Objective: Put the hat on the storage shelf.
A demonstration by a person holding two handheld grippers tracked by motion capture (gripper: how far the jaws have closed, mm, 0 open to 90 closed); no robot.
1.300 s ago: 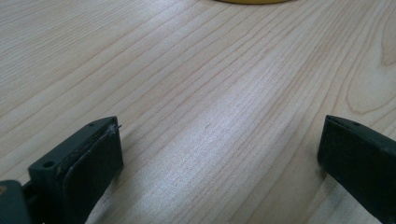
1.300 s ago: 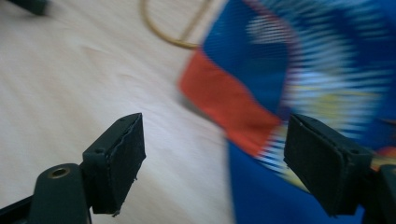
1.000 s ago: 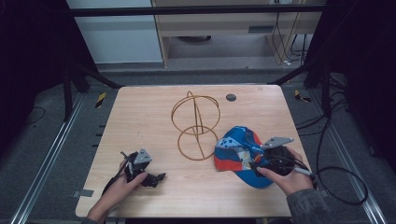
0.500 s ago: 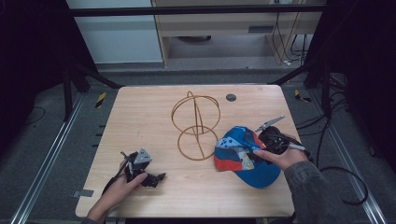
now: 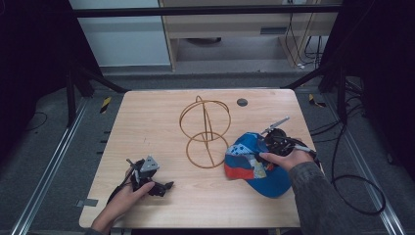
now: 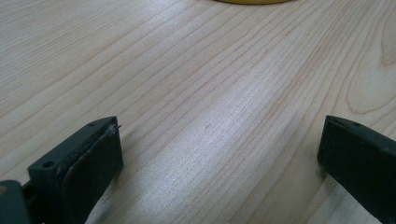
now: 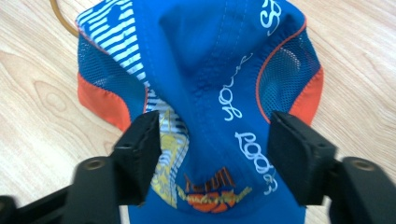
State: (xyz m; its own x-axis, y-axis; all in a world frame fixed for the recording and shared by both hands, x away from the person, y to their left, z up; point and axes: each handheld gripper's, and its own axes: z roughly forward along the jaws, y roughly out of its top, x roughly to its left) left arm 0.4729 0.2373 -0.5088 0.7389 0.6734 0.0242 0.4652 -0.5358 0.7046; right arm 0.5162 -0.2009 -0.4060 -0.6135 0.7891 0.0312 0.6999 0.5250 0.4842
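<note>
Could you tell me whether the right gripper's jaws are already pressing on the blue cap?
Cannot tell. In the right gripper view the right gripper straddles the cap, jaws just closing, fabric between them; contact isn't plain.

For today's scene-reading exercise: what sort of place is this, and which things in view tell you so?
Probably a lab or workshop recording station, not a home: a bare wooden table stands inside a black frame, loose cables trail over the grey floor, and each hand holds a gripper.
</note>
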